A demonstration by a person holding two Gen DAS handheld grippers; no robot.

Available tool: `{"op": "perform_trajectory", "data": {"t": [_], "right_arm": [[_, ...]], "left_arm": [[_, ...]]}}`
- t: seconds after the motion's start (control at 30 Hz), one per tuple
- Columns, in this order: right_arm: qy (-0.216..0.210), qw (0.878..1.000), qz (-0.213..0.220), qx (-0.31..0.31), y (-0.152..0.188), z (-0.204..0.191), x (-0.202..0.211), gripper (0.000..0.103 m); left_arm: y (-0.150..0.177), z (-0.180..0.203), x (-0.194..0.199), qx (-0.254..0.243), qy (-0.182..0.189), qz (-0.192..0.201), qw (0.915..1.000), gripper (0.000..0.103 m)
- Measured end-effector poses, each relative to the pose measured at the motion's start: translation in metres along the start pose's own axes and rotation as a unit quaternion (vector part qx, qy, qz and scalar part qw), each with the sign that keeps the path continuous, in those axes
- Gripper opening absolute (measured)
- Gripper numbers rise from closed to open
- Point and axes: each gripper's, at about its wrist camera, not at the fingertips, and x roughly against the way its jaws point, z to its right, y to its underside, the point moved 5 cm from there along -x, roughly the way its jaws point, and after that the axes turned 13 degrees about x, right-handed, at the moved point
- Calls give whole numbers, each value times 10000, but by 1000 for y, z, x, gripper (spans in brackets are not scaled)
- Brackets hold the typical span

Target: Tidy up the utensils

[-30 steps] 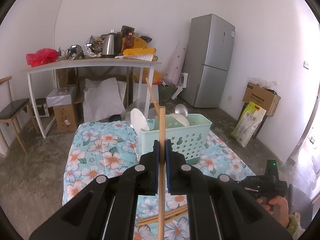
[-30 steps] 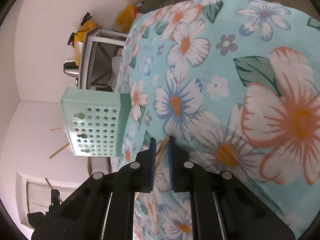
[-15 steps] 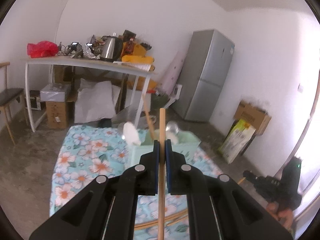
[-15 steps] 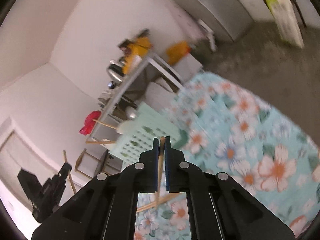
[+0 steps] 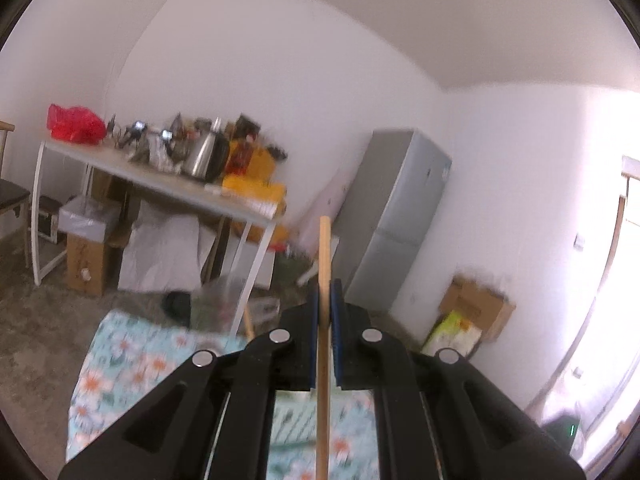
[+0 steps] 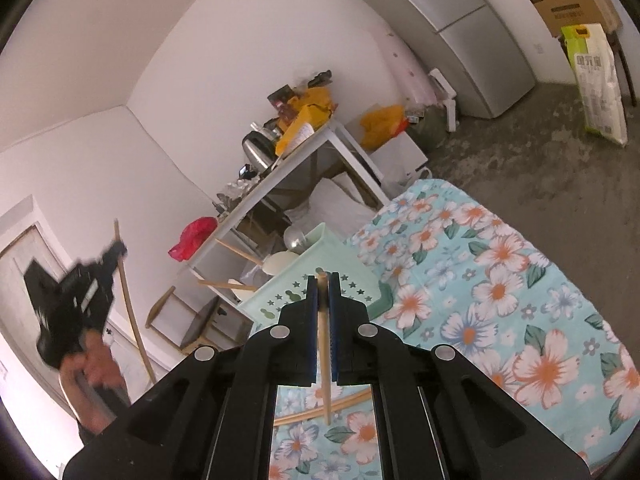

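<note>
My left gripper is shut on a wooden chopstick that stands upright through its jaws, high above the floral-cloth table. My right gripper is shut on another chopstick, whose lower end hangs over the cloth. Just beyond it stands the mint basket with star holes, holding a white spoon, a metal ladle and chopsticks. Two more chopsticks lie on the cloth. In the right wrist view a hand holds the blurred left gripper at the far left.
Behind the basket stands a white table with a kettle, a red bag and clutter. A grey fridge, cardboard boxes and a sack stand along the walls. A chair is at the left.
Both grippers have risen. The right one lifted a chopstick off the cloth and rolled round. The left one's view climbed, so the basket slid behind its fingers.
</note>
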Motion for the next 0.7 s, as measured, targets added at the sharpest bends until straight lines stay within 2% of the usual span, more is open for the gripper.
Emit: {"op": "perform_trajectory", "data": {"t": [0.2, 0.33, 0.53, 0.7], "right_arm": [[10, 10000, -17, -14, 2, 1, 2, 3], [2, 10000, -28, 19, 0, -2, 2, 3], [31, 10000, -14, 37, -2, 1, 2, 3], [75, 10000, -18, 28, -2, 6, 2, 3]], "left_arm": [[-37, 16, -29, 46, -12, 732, 9973, 5], [-44, 15, -55, 274, -68, 823, 9962, 5], [-39, -6, -102, 561, -444, 830, 9940, 5], [-25, -26, -131, 490, -844, 782, 9921, 5]]}}
